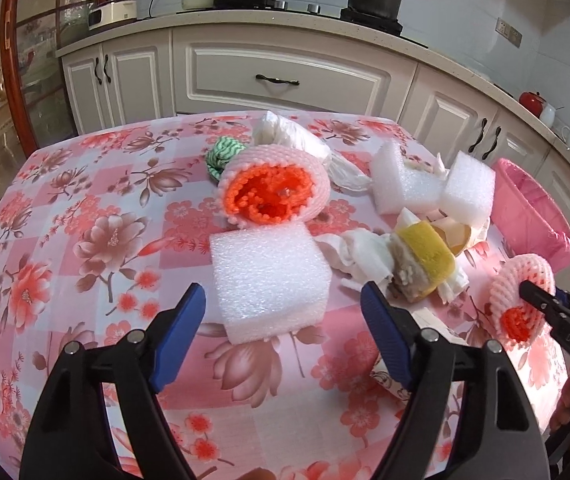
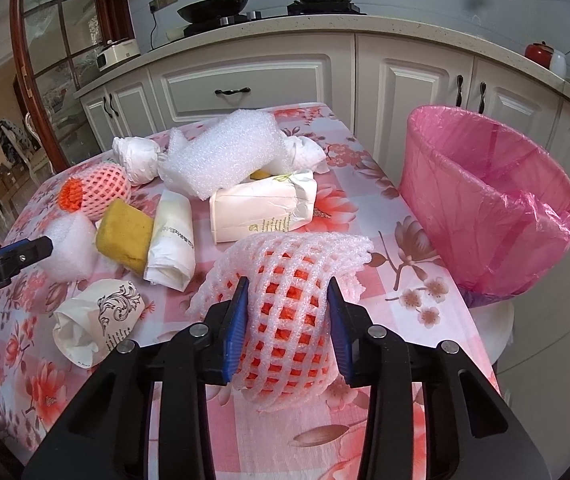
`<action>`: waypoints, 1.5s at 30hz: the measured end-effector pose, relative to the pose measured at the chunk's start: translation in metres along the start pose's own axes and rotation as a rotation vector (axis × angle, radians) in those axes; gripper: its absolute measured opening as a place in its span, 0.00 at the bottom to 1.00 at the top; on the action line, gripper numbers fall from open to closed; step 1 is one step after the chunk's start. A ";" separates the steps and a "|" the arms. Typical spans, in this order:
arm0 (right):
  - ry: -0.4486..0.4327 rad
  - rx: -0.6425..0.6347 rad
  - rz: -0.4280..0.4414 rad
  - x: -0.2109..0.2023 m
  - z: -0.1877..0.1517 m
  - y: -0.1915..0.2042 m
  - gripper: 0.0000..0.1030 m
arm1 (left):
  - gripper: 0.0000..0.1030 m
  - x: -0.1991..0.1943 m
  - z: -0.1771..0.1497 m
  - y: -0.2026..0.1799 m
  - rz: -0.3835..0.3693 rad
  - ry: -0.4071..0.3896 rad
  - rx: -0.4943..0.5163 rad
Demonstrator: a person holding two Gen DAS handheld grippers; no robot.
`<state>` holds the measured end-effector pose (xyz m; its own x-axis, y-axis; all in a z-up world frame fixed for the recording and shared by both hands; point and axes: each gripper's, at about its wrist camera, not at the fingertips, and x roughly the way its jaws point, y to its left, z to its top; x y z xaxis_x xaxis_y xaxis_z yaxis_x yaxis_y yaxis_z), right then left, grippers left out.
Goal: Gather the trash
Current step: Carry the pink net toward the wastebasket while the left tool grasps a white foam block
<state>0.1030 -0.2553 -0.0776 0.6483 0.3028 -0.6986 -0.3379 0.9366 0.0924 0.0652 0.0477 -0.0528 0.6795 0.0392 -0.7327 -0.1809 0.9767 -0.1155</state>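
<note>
The right gripper [image 2: 288, 322] is being closed on a foam fruit net [image 2: 285, 304], pink mesh over an orange core, and its blue pads [image 2: 237, 328] are being pressed into the net's two sides so that the soft mesh is being squeezed between them. The net is lying on the table [image 2: 405, 304] at the near edge, just beside the pink-lined bin [image 2: 493, 208], which is standing off the table's right side. The grip is judged firm enough for so light a thing; further squeezing is not being called for, since the mesh is only being crushed by it. A straight lift is advised before any sideways carry, so that the net's loose upper rim is not being dragged across the cloth, and release is best held back until the net is hanging well inside the bin's rim, as foam this light is easily bounced off the liner.

The left gripper [image 1: 285, 324] is being held with its jaws wide and empty, one on each side of a white foam block [image 1: 271, 280] without touching it. The block is resting on the table near the middle, in front of a second net [image 1: 273, 192] and left of a yellow sponge [image 1: 429, 252]. For a good pick, the jaws are best brought lower and further forward until the block's flat sides are being faced squarely, then closed gently. The two arms are working close together, so the block is best lifted only after the bin is clear.
</note>
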 end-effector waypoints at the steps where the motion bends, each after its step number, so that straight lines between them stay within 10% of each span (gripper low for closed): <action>1: -0.004 0.000 0.006 -0.003 0.001 0.000 0.35 | 0.74 0.002 0.000 0.001 -0.004 0.006 -0.002; 26: -0.088 0.014 0.003 -0.037 0.019 -0.015 0.35 | 0.29 -0.001 -0.004 0.008 -0.021 0.025 -0.012; 45: -0.118 0.026 -0.014 -0.047 0.026 -0.028 0.35 | 0.23 -0.032 -0.012 0.011 -0.050 -0.019 -0.013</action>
<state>0.1002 -0.2914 -0.0287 0.7290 0.3072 -0.6117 -0.3120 0.9445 0.1025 0.0331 0.0546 -0.0385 0.7015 -0.0049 -0.7127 -0.1562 0.9746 -0.1605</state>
